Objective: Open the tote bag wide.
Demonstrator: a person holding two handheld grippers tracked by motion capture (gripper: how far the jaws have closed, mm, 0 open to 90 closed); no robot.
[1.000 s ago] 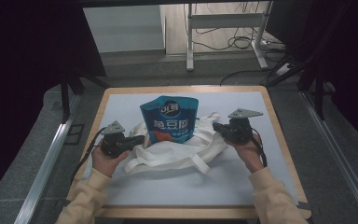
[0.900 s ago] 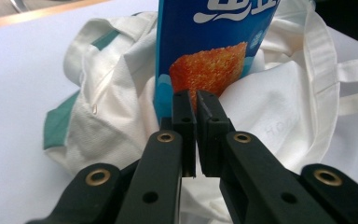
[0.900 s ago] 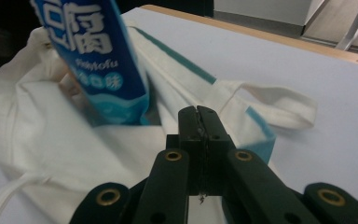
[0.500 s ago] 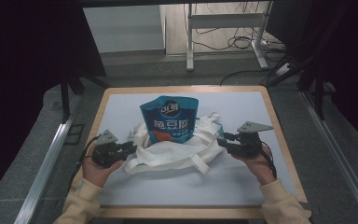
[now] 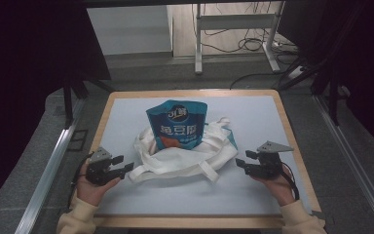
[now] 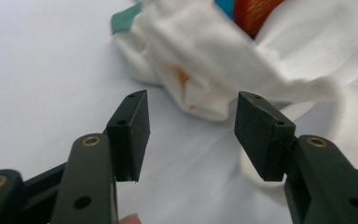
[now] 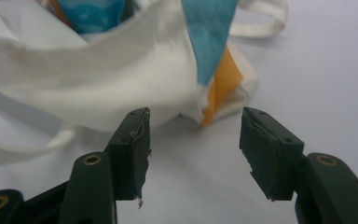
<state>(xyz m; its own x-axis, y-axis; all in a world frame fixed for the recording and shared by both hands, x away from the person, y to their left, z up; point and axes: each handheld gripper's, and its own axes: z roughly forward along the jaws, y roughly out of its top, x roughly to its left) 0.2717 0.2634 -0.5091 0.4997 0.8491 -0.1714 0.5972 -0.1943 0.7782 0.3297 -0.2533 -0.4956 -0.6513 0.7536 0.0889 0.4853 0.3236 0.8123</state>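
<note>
So the left hand-held gripper [image 5: 124, 164] sits near the front left corner of the desk [image 5: 253, 204], jaws spread wide with nothing between them, tips just short of the white cloth tote bag [image 5: 175, 158]. In the left gripper view the two black pads [image 6: 135, 123] frame a crumpled fold of the bag [image 6: 223, 60] and one of its loop handles [image 6: 270, 182] on the surface just past the right-hand pad, not touching as far as I can tell. The right hand-held gripper [image 5: 241, 162] is over by the right edge, also wide open and empty, pointing in at the other end of the bag with a small gap between. Its own view shows the bag's corner [image 7: 135, 70] with a teal strip [image 7: 207, 32] and an orange patch [image 7: 223, 79] right ahead of the open jaws. The bag lies rumpled around the middle of the desk, between the two grippers, handles flopped toward the front edge. Sticking up out of its mouth is a blue snack pouch [image 5: 177, 124] with white lettering, leaning toward the back edge. The desk has a pale mat top with a wooden rim.
</note>
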